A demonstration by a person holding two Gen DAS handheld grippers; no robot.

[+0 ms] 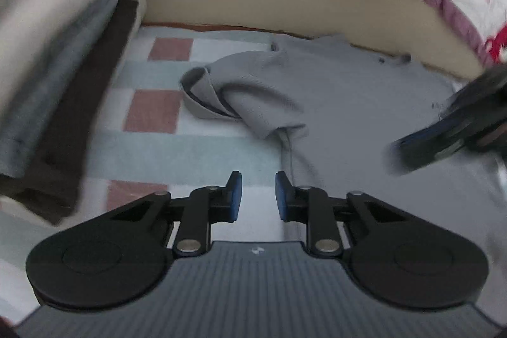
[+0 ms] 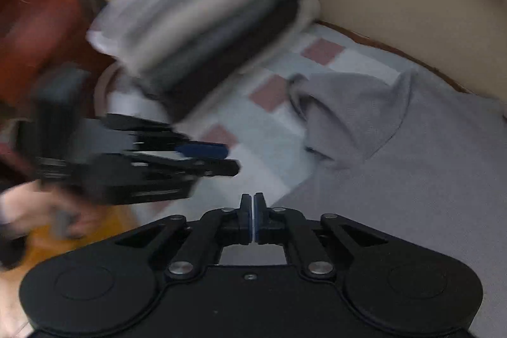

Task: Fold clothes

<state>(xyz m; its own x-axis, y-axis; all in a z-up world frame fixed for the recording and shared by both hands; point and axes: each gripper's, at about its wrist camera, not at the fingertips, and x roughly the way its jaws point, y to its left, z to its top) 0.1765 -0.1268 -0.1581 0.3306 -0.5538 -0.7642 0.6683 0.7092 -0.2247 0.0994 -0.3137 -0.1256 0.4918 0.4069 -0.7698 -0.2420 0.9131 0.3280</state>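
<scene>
Grey sweatshirt (image 1: pixel 332 91) is lying spread on the checked bed sheet (image 1: pixel 177 148), one sleeve (image 1: pixel 240 97) flopped over and bunched, so I'm judging this fold as barely started. Stack of folded clothes (image 1: pixel 57 78) is sitting to the left, likely the finished ones. My left hand-held gripper (image 1: pixel 258 195) is hanging slightly parted, gripping nothing; my right hand-held gripper (image 2: pixel 253 217) is pinched closed, also empty. I'm reading no labels or writing anywhere; blur is hiding detail.

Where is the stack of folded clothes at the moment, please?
The stack of folded clothes sits at the left edge of the left wrist view, on the checked sheet, left of the grey garment; the right wrist view shows it upper left.
</scene>
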